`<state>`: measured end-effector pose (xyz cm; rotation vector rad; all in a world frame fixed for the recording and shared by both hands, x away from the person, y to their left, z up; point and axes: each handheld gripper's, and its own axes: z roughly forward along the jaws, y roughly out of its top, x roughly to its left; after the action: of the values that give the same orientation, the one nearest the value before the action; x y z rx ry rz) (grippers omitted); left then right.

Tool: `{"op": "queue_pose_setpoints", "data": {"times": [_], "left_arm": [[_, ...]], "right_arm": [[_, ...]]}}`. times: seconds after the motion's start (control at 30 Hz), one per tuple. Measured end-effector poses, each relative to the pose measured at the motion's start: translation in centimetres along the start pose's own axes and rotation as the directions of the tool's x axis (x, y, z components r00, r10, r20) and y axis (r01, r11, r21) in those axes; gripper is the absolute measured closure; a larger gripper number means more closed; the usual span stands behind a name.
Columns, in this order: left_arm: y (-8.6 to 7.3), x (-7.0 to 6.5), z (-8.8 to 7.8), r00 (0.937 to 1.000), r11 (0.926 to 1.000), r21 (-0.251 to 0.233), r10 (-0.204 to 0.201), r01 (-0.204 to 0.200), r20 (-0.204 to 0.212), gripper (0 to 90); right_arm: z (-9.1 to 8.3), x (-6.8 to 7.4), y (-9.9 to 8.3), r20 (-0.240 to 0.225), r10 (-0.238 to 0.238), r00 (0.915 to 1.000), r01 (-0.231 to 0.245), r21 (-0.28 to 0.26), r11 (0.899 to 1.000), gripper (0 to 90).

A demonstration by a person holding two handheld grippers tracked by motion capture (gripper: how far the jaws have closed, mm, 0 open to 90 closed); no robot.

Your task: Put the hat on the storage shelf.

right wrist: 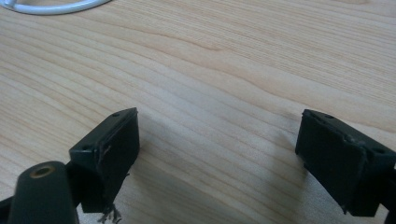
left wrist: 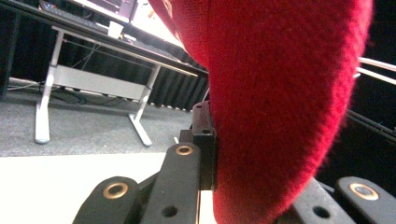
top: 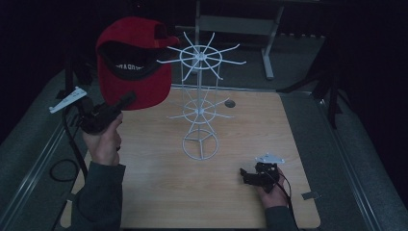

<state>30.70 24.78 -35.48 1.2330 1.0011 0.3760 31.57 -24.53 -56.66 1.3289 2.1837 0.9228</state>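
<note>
Nearest the person, the right gripper (top: 246, 174) is resting low over the pale wooden tabletop (top: 159, 192), jaws standing wide apart with nothing between them and bare board lying all around. Farther out on the left, the left gripper (top: 126, 99) is clamping tight on the brim of a red fabric baseball cap (top: 136, 67), lifting it clear above the table's left edge. Beyond, the white wire hook stand (top: 200, 103) is standing mid-table, its upper spokes just beside the cap.
</note>
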Motion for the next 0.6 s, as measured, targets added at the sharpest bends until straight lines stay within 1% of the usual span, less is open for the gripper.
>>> {"op": "queue_pose_setpoints", "data": {"times": [0.27,0.47,0.6], "left_arm": [[-0.6,0.3,0.0,0.9999,0.9999,0.006,-0.01,0.01,-0.003,84.9],[-1.3,0.6,0.0,0.9997,0.9997,0.01,-0.023,0.023,-0.01,84.9],[-1.9,0.8,0.0,0.9996,0.9996,0.011,-0.027,0.027,-0.008,85.0]], "right_arm": [[0.0,0.0,0.0,0.0,0.001,1.0,-0.001,0.0,1.0,13.4],[0.0,0.0,0.0,0.0,0.001,1.0,-0.001,0.0,1.0,13.4],[0.0,0.0,0.0,0.0,0.0,1.0,0.0,0.0,1.0,13.4]]}}
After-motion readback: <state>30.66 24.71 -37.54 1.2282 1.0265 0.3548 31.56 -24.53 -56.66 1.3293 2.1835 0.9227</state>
